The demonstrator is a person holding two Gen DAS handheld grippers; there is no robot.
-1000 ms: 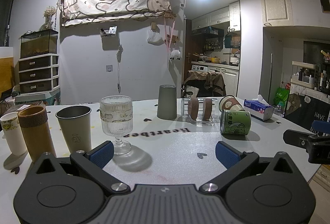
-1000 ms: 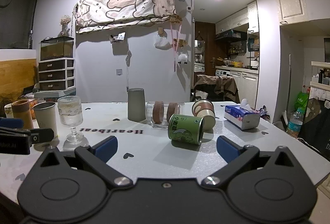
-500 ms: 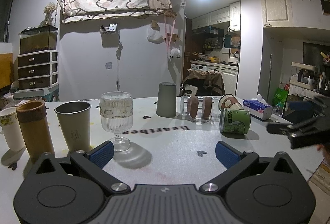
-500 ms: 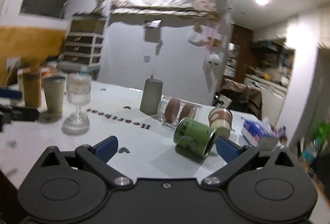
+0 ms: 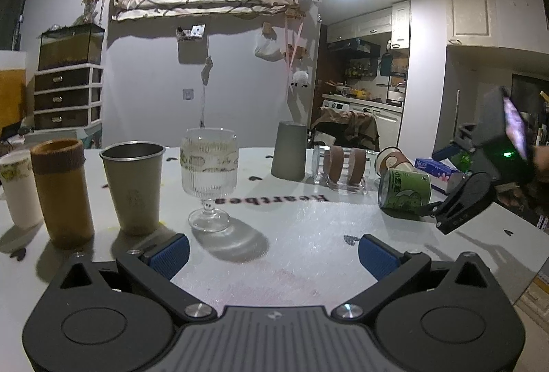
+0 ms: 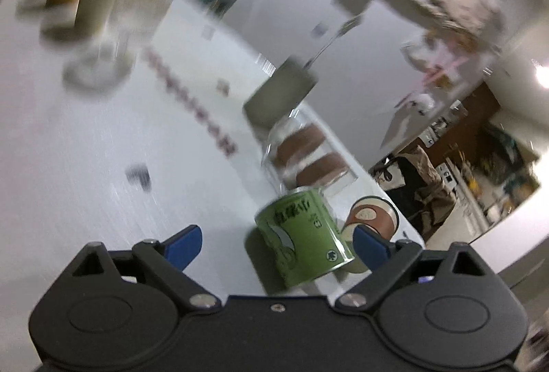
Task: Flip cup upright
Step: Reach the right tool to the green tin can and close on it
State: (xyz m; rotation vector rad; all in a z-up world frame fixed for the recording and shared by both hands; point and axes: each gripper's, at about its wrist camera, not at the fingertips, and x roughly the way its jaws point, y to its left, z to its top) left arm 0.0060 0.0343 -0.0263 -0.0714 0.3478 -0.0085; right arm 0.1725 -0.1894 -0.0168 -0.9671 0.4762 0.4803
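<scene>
Between the blue pads of the right gripper (image 6: 277, 243), which stand wide apart, lies the green cup (image 6: 305, 241), on its side on the white surface (image 6: 85, 166), close in front of the pads and nearer the right one; no pad appears to touch it, though the picture is smeared with motion and tilted. Just behind the green cup lies a brown-banded paper cup (image 6: 372, 214), also on its side, and beyond them a clear holder with brown discs (image 6: 305, 156) and an upturned grey cup (image 6: 281, 94).

Seen from the left wrist, the right gripper (image 5: 463, 200) hangs rolled over beside the green cup (image 5: 405, 188), its body at the cup's right. The left gripper (image 5: 272, 252) is wide open and holds nothing, low over the surface (image 5: 308, 235) and well apart from the green cup. Ahead of it stand a ribbed stemmed glass (image 5: 209, 176), a metal tumbler (image 5: 132, 185), a brown-sleeved cup (image 5: 61, 192) and a white cup (image 5: 15, 187), all upright.

As I judge it, the flip has not begun: the green cup is not yet gripped, and the right gripper is only being brought round to straddle it. Closing on its wall, lifting, turning it mouth-up and setting it down all remain. The paper cup so near could be knocked as the pads close.
</scene>
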